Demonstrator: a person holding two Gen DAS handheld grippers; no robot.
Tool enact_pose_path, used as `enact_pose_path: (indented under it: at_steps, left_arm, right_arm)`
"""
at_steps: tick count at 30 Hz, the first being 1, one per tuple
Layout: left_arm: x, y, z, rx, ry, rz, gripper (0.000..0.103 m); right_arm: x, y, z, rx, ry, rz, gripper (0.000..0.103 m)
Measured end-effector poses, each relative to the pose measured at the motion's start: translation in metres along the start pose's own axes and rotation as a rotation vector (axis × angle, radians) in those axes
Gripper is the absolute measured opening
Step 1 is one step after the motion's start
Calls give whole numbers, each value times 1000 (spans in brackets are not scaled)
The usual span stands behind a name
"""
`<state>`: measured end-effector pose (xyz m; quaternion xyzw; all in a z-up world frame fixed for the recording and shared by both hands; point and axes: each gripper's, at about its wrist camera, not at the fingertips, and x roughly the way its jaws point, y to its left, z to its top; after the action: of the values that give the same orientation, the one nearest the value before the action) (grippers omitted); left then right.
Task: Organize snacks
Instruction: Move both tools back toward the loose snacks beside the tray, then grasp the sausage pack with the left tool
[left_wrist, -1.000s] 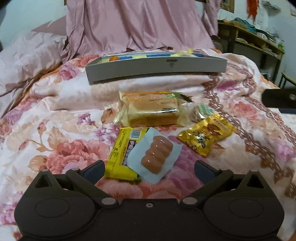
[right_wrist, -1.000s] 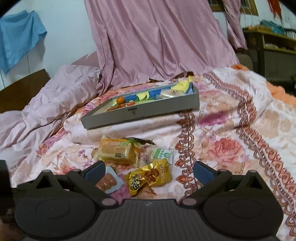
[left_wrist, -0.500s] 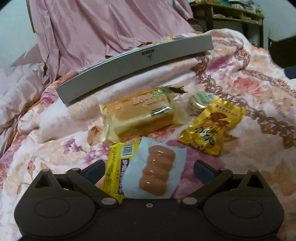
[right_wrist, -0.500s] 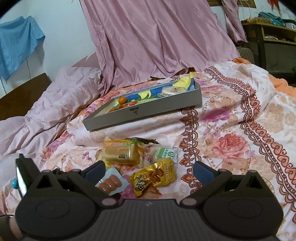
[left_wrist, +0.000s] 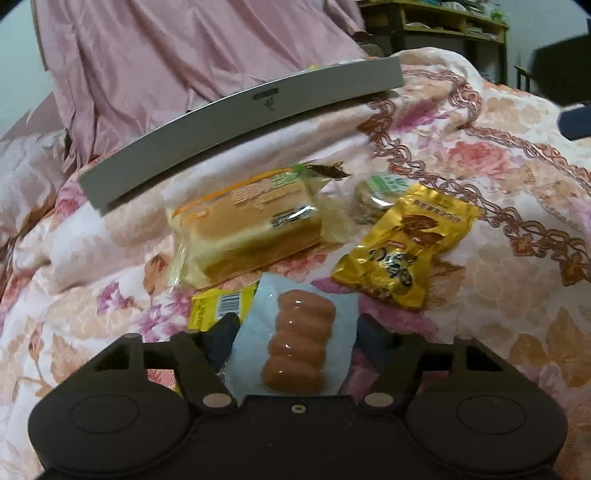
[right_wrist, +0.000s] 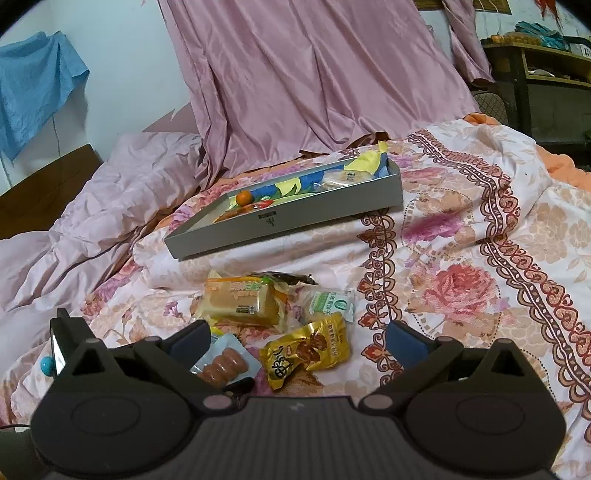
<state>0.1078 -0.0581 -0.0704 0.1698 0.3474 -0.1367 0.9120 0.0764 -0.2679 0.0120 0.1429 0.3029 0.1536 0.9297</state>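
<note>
Pink sausage pack (left_wrist: 299, 347) sitting low and centre in the left wrist view, right between the fingers of the left gripper (left_wrist: 293, 334), jaws drawn in against both edges of its pale blue wrapper, so looks clamped on it, or as good as. Same pack (right_wrist: 221, 367) visible at lower left of the right wrist view, on the floral quilt (right_wrist: 461, 295). Yellow barcode packet (left_wrist: 216, 304) tucked partly under it on the left side, so worth watching that it doesn't tag along. Wrapped cake slice (left_wrist: 247, 229) just above, gold foil packet (left_wrist: 402, 247) to the right, small green-and-white packet (left_wrist: 380, 192) behind that. Grey tray (right_wrist: 288, 225) further up the frame, already holding a few bits including an orange fruit (right_wrist: 243, 198) and a flat pale packet (right_wrist: 347, 177). Right gripper (right_wrist: 297, 339) hanging wide apart above the gold packet, gripping nothing. Step in hand, by the look of it: picking up the sausages for the tray. Next move probably calls for a clean lift straight up, then a carry over the cake slice and over the tray's near wall. Four loose snacks left after that.
</note>
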Motion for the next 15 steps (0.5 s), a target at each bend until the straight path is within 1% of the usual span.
enact_pose_path:
  at_steps: [2, 3, 4, 7, 10, 13, 14, 15]
  left_arm:
    - [-1, 3, 1, -29, 0, -12, 67]
    - [-3, 5, 2, -49, -3, -20, 63]
    - [-6, 7, 3, -71, -8, -31, 54]
    - [-14, 14, 4, -117, -10, -62, 50]
    - [-17, 14, 3, -126, -5, -65, 47]
    - [-16, 12, 1, -124, 7, -67, 47]
    - [-16, 12, 0, -125, 11, -66, 47]
    - [-15, 12, 0, -125, 20, -68, 51]
  right_arm:
    - [1, -1, -1, 6, 2, -2, 103]
    - [1, -2, -1, 6, 3, -3, 103]
    - [1, -2, 0, 6, 2, -4, 103]
    - [2, -3, 0, 6, 3, -5, 103]
    - [4, -3, 0, 10, 9, -3, 103]
    - [4, -2, 0, 9, 9, -6, 103]
    - [4, -2, 0, 11, 10, -6, 103]
    - [5, -2, 0, 13, 12, -6, 103]
